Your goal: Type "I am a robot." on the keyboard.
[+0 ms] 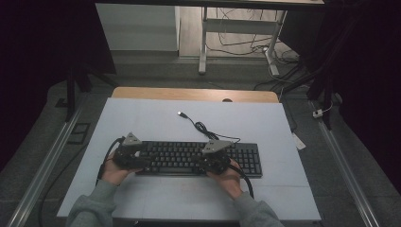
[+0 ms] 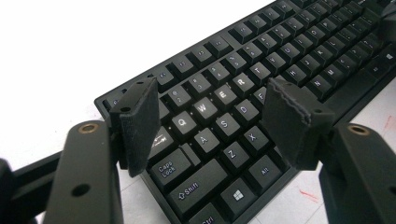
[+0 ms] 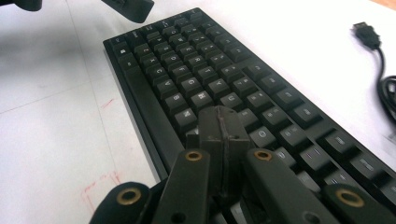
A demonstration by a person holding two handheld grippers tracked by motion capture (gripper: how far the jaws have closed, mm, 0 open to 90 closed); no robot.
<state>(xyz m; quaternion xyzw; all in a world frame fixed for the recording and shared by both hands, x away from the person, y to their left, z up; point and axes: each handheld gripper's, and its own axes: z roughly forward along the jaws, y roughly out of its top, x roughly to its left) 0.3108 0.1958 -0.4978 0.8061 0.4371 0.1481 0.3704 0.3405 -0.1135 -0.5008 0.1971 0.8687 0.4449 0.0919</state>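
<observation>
A: Where's the keyboard (image 1: 198, 158)?

B: Flat on the white table (image 1: 156, 118), near the person's edge, its long side running left to right. Its cable (image 1: 208, 130) loops away behind it to a USB plug (image 1: 181, 114) lying loose on the table.

A: And the hands?

B: Both forearms come in from the near edge, in grey sleeves. The left hand (image 1: 113, 171) holds the left gripper (image 1: 128, 153) low over the keyboard's left end, angled in toward the keys. The right hand (image 1: 228, 175) holds the right gripper (image 1: 215, 158) over the keys right of the middle.

A: Jaws on the left one?

B: Standing wide apart, nothing between them. In the left gripper view the pads (image 2: 140, 123) hang above the letter keys at the Caps Lock and Shift end, not pressing on any.

A: The right one?

B: Its jaws are pressed together, pad against pad, with nothing gripped. In the right gripper view the closed tip (image 3: 220, 128) sits down among the keys; whether it pushes on one I cannot tell.
</observation>
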